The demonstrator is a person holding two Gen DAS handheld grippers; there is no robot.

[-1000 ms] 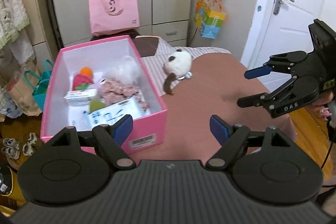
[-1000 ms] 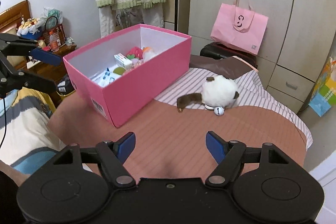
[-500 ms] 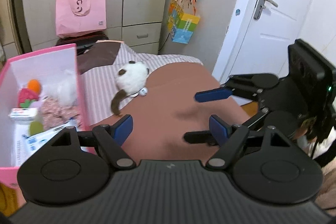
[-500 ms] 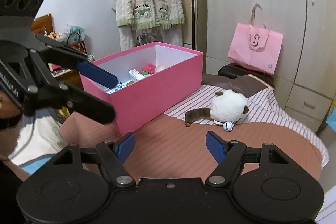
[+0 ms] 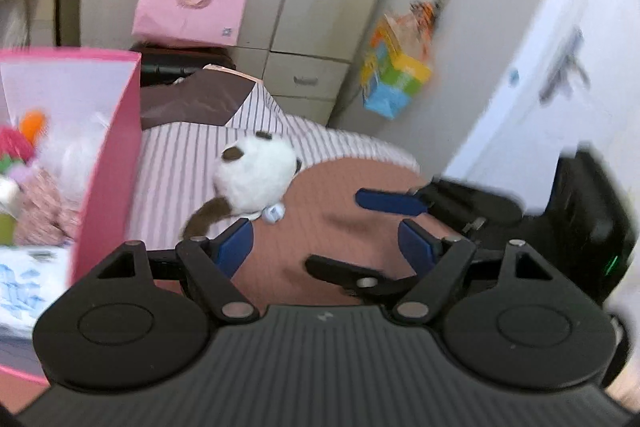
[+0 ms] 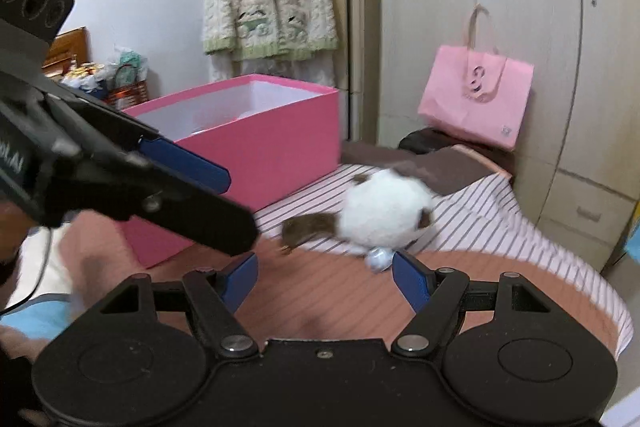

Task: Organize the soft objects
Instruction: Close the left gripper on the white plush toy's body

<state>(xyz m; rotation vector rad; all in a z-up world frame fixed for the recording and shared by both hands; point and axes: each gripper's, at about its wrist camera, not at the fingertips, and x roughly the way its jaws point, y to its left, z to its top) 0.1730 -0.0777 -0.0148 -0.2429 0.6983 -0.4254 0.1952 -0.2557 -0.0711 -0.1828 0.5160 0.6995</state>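
**One plush toy left outside the box**

Both of my tools are empty. My right gripper [image 6: 325, 277] has its blue pads spread wide with nothing between them, and my left gripper [image 5: 325, 245] is spread just as wide and holds nothing either. In the right wrist view the left tool crosses in from nine o'clock; in the left wrist view the right tool sits at three o'clock, fingers apart, low over the bedcover.

Straight ahead at twelve o'clock of the right gripper lies the white plush toy [image 6: 384, 211], round, with brown patches and a brown tail trailing toward nine o'clock, and a small pale bell [image 6: 378, 259] touching its near side. It rests on the striped sheet [image 6: 472, 223], just where that meets the brown cover [image 6: 328, 291]. From the left gripper it lies at about eleven o'clock.

Beyond it, at ten o'clock in the right view, stands the pink box [image 6: 276, 143], lid off. The left view shows its inside already holding several soft things: a red and orange one, a white fluffy one, a pinkish knit piece, plus a printed packet.

I judge the sorting mostly done, with this toy the only loose soft thing I can see; it is not yet grasped.

Writing is scarce. The left tool's body shows letters ending "LAI"; the rest is cut off. The pink bag [image 6: 476, 99] by the wardrobe bears a cut-out figure and a small square mark, unreadable.
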